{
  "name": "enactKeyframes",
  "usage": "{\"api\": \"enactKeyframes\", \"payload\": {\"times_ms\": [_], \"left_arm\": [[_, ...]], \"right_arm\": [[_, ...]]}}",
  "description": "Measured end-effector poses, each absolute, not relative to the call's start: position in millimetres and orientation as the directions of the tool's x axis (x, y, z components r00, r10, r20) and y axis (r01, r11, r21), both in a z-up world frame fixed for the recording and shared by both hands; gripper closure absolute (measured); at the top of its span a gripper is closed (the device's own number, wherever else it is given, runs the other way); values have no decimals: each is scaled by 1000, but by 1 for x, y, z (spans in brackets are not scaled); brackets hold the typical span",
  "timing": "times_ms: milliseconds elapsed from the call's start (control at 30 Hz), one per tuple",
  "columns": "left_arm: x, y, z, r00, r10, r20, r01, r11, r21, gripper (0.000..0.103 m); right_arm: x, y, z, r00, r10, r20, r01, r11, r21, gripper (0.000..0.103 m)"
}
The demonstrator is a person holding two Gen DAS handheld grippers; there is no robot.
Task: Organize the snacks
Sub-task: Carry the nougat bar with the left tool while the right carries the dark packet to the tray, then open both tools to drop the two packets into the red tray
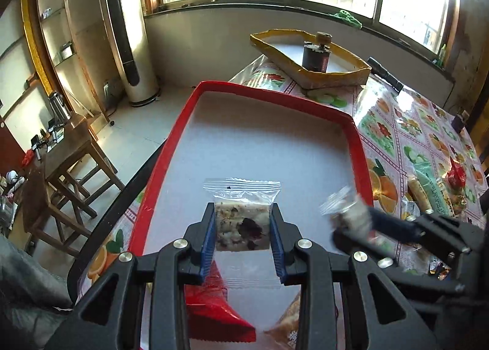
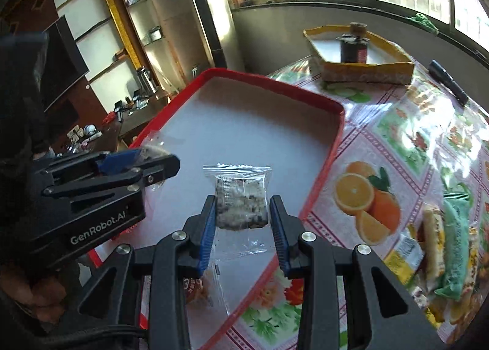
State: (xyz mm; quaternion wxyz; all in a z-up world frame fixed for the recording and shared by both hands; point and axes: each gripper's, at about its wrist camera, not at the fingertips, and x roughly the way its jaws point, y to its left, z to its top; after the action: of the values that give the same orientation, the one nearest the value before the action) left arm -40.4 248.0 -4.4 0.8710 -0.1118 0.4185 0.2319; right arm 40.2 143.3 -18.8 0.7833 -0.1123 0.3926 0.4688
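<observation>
My left gripper [image 1: 243, 208] is shut on a clear-wrapped pale snack bar with red flecks [image 1: 241, 229], held over the white floor of the red-rimmed tray [image 1: 275, 96]. My right gripper [image 2: 243, 200] is shut on a clear-wrapped pale snack bar with dark flecks [image 2: 241, 206], above the tray [image 2: 275, 84] near its right rim. Each gripper shows in the other's view: the right gripper [image 1: 345, 218] blurred with its bar, the left gripper [image 2: 159, 162] at the left with its wrapper. A red packet [image 1: 214, 313] and a brown packet [image 1: 287, 325] lie in the tray below.
A pile of loose snacks [image 2: 443, 252] lies on the fruit-print tablecloth right of the tray. A yellow box [image 2: 366, 72] holding a dark jar stands at the back, a black flashlight [image 2: 447, 81] beside it. The table edge and wooden stools [image 1: 70, 173] are on the left.
</observation>
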Motion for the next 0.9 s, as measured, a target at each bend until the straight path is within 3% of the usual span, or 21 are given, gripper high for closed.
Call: {"api": "enactKeyframes", "payload": {"times_ms": [467,733,900], "left_arm": [[-35,256,-30,474,282,-834,-508,861,3,69],[-46,253,-10,513,284,-810,-519,854,-30,67],[-47,239,0,529,293,-796,-505,863,-18,60]], "right_arm": [[34,162,-46,217,612,-760,-847,505,165,64],[31,144,-28,253,630,-734,-841,519,155,56],[30,120,-16,283,644,-711,-825,541,162,48]]}}
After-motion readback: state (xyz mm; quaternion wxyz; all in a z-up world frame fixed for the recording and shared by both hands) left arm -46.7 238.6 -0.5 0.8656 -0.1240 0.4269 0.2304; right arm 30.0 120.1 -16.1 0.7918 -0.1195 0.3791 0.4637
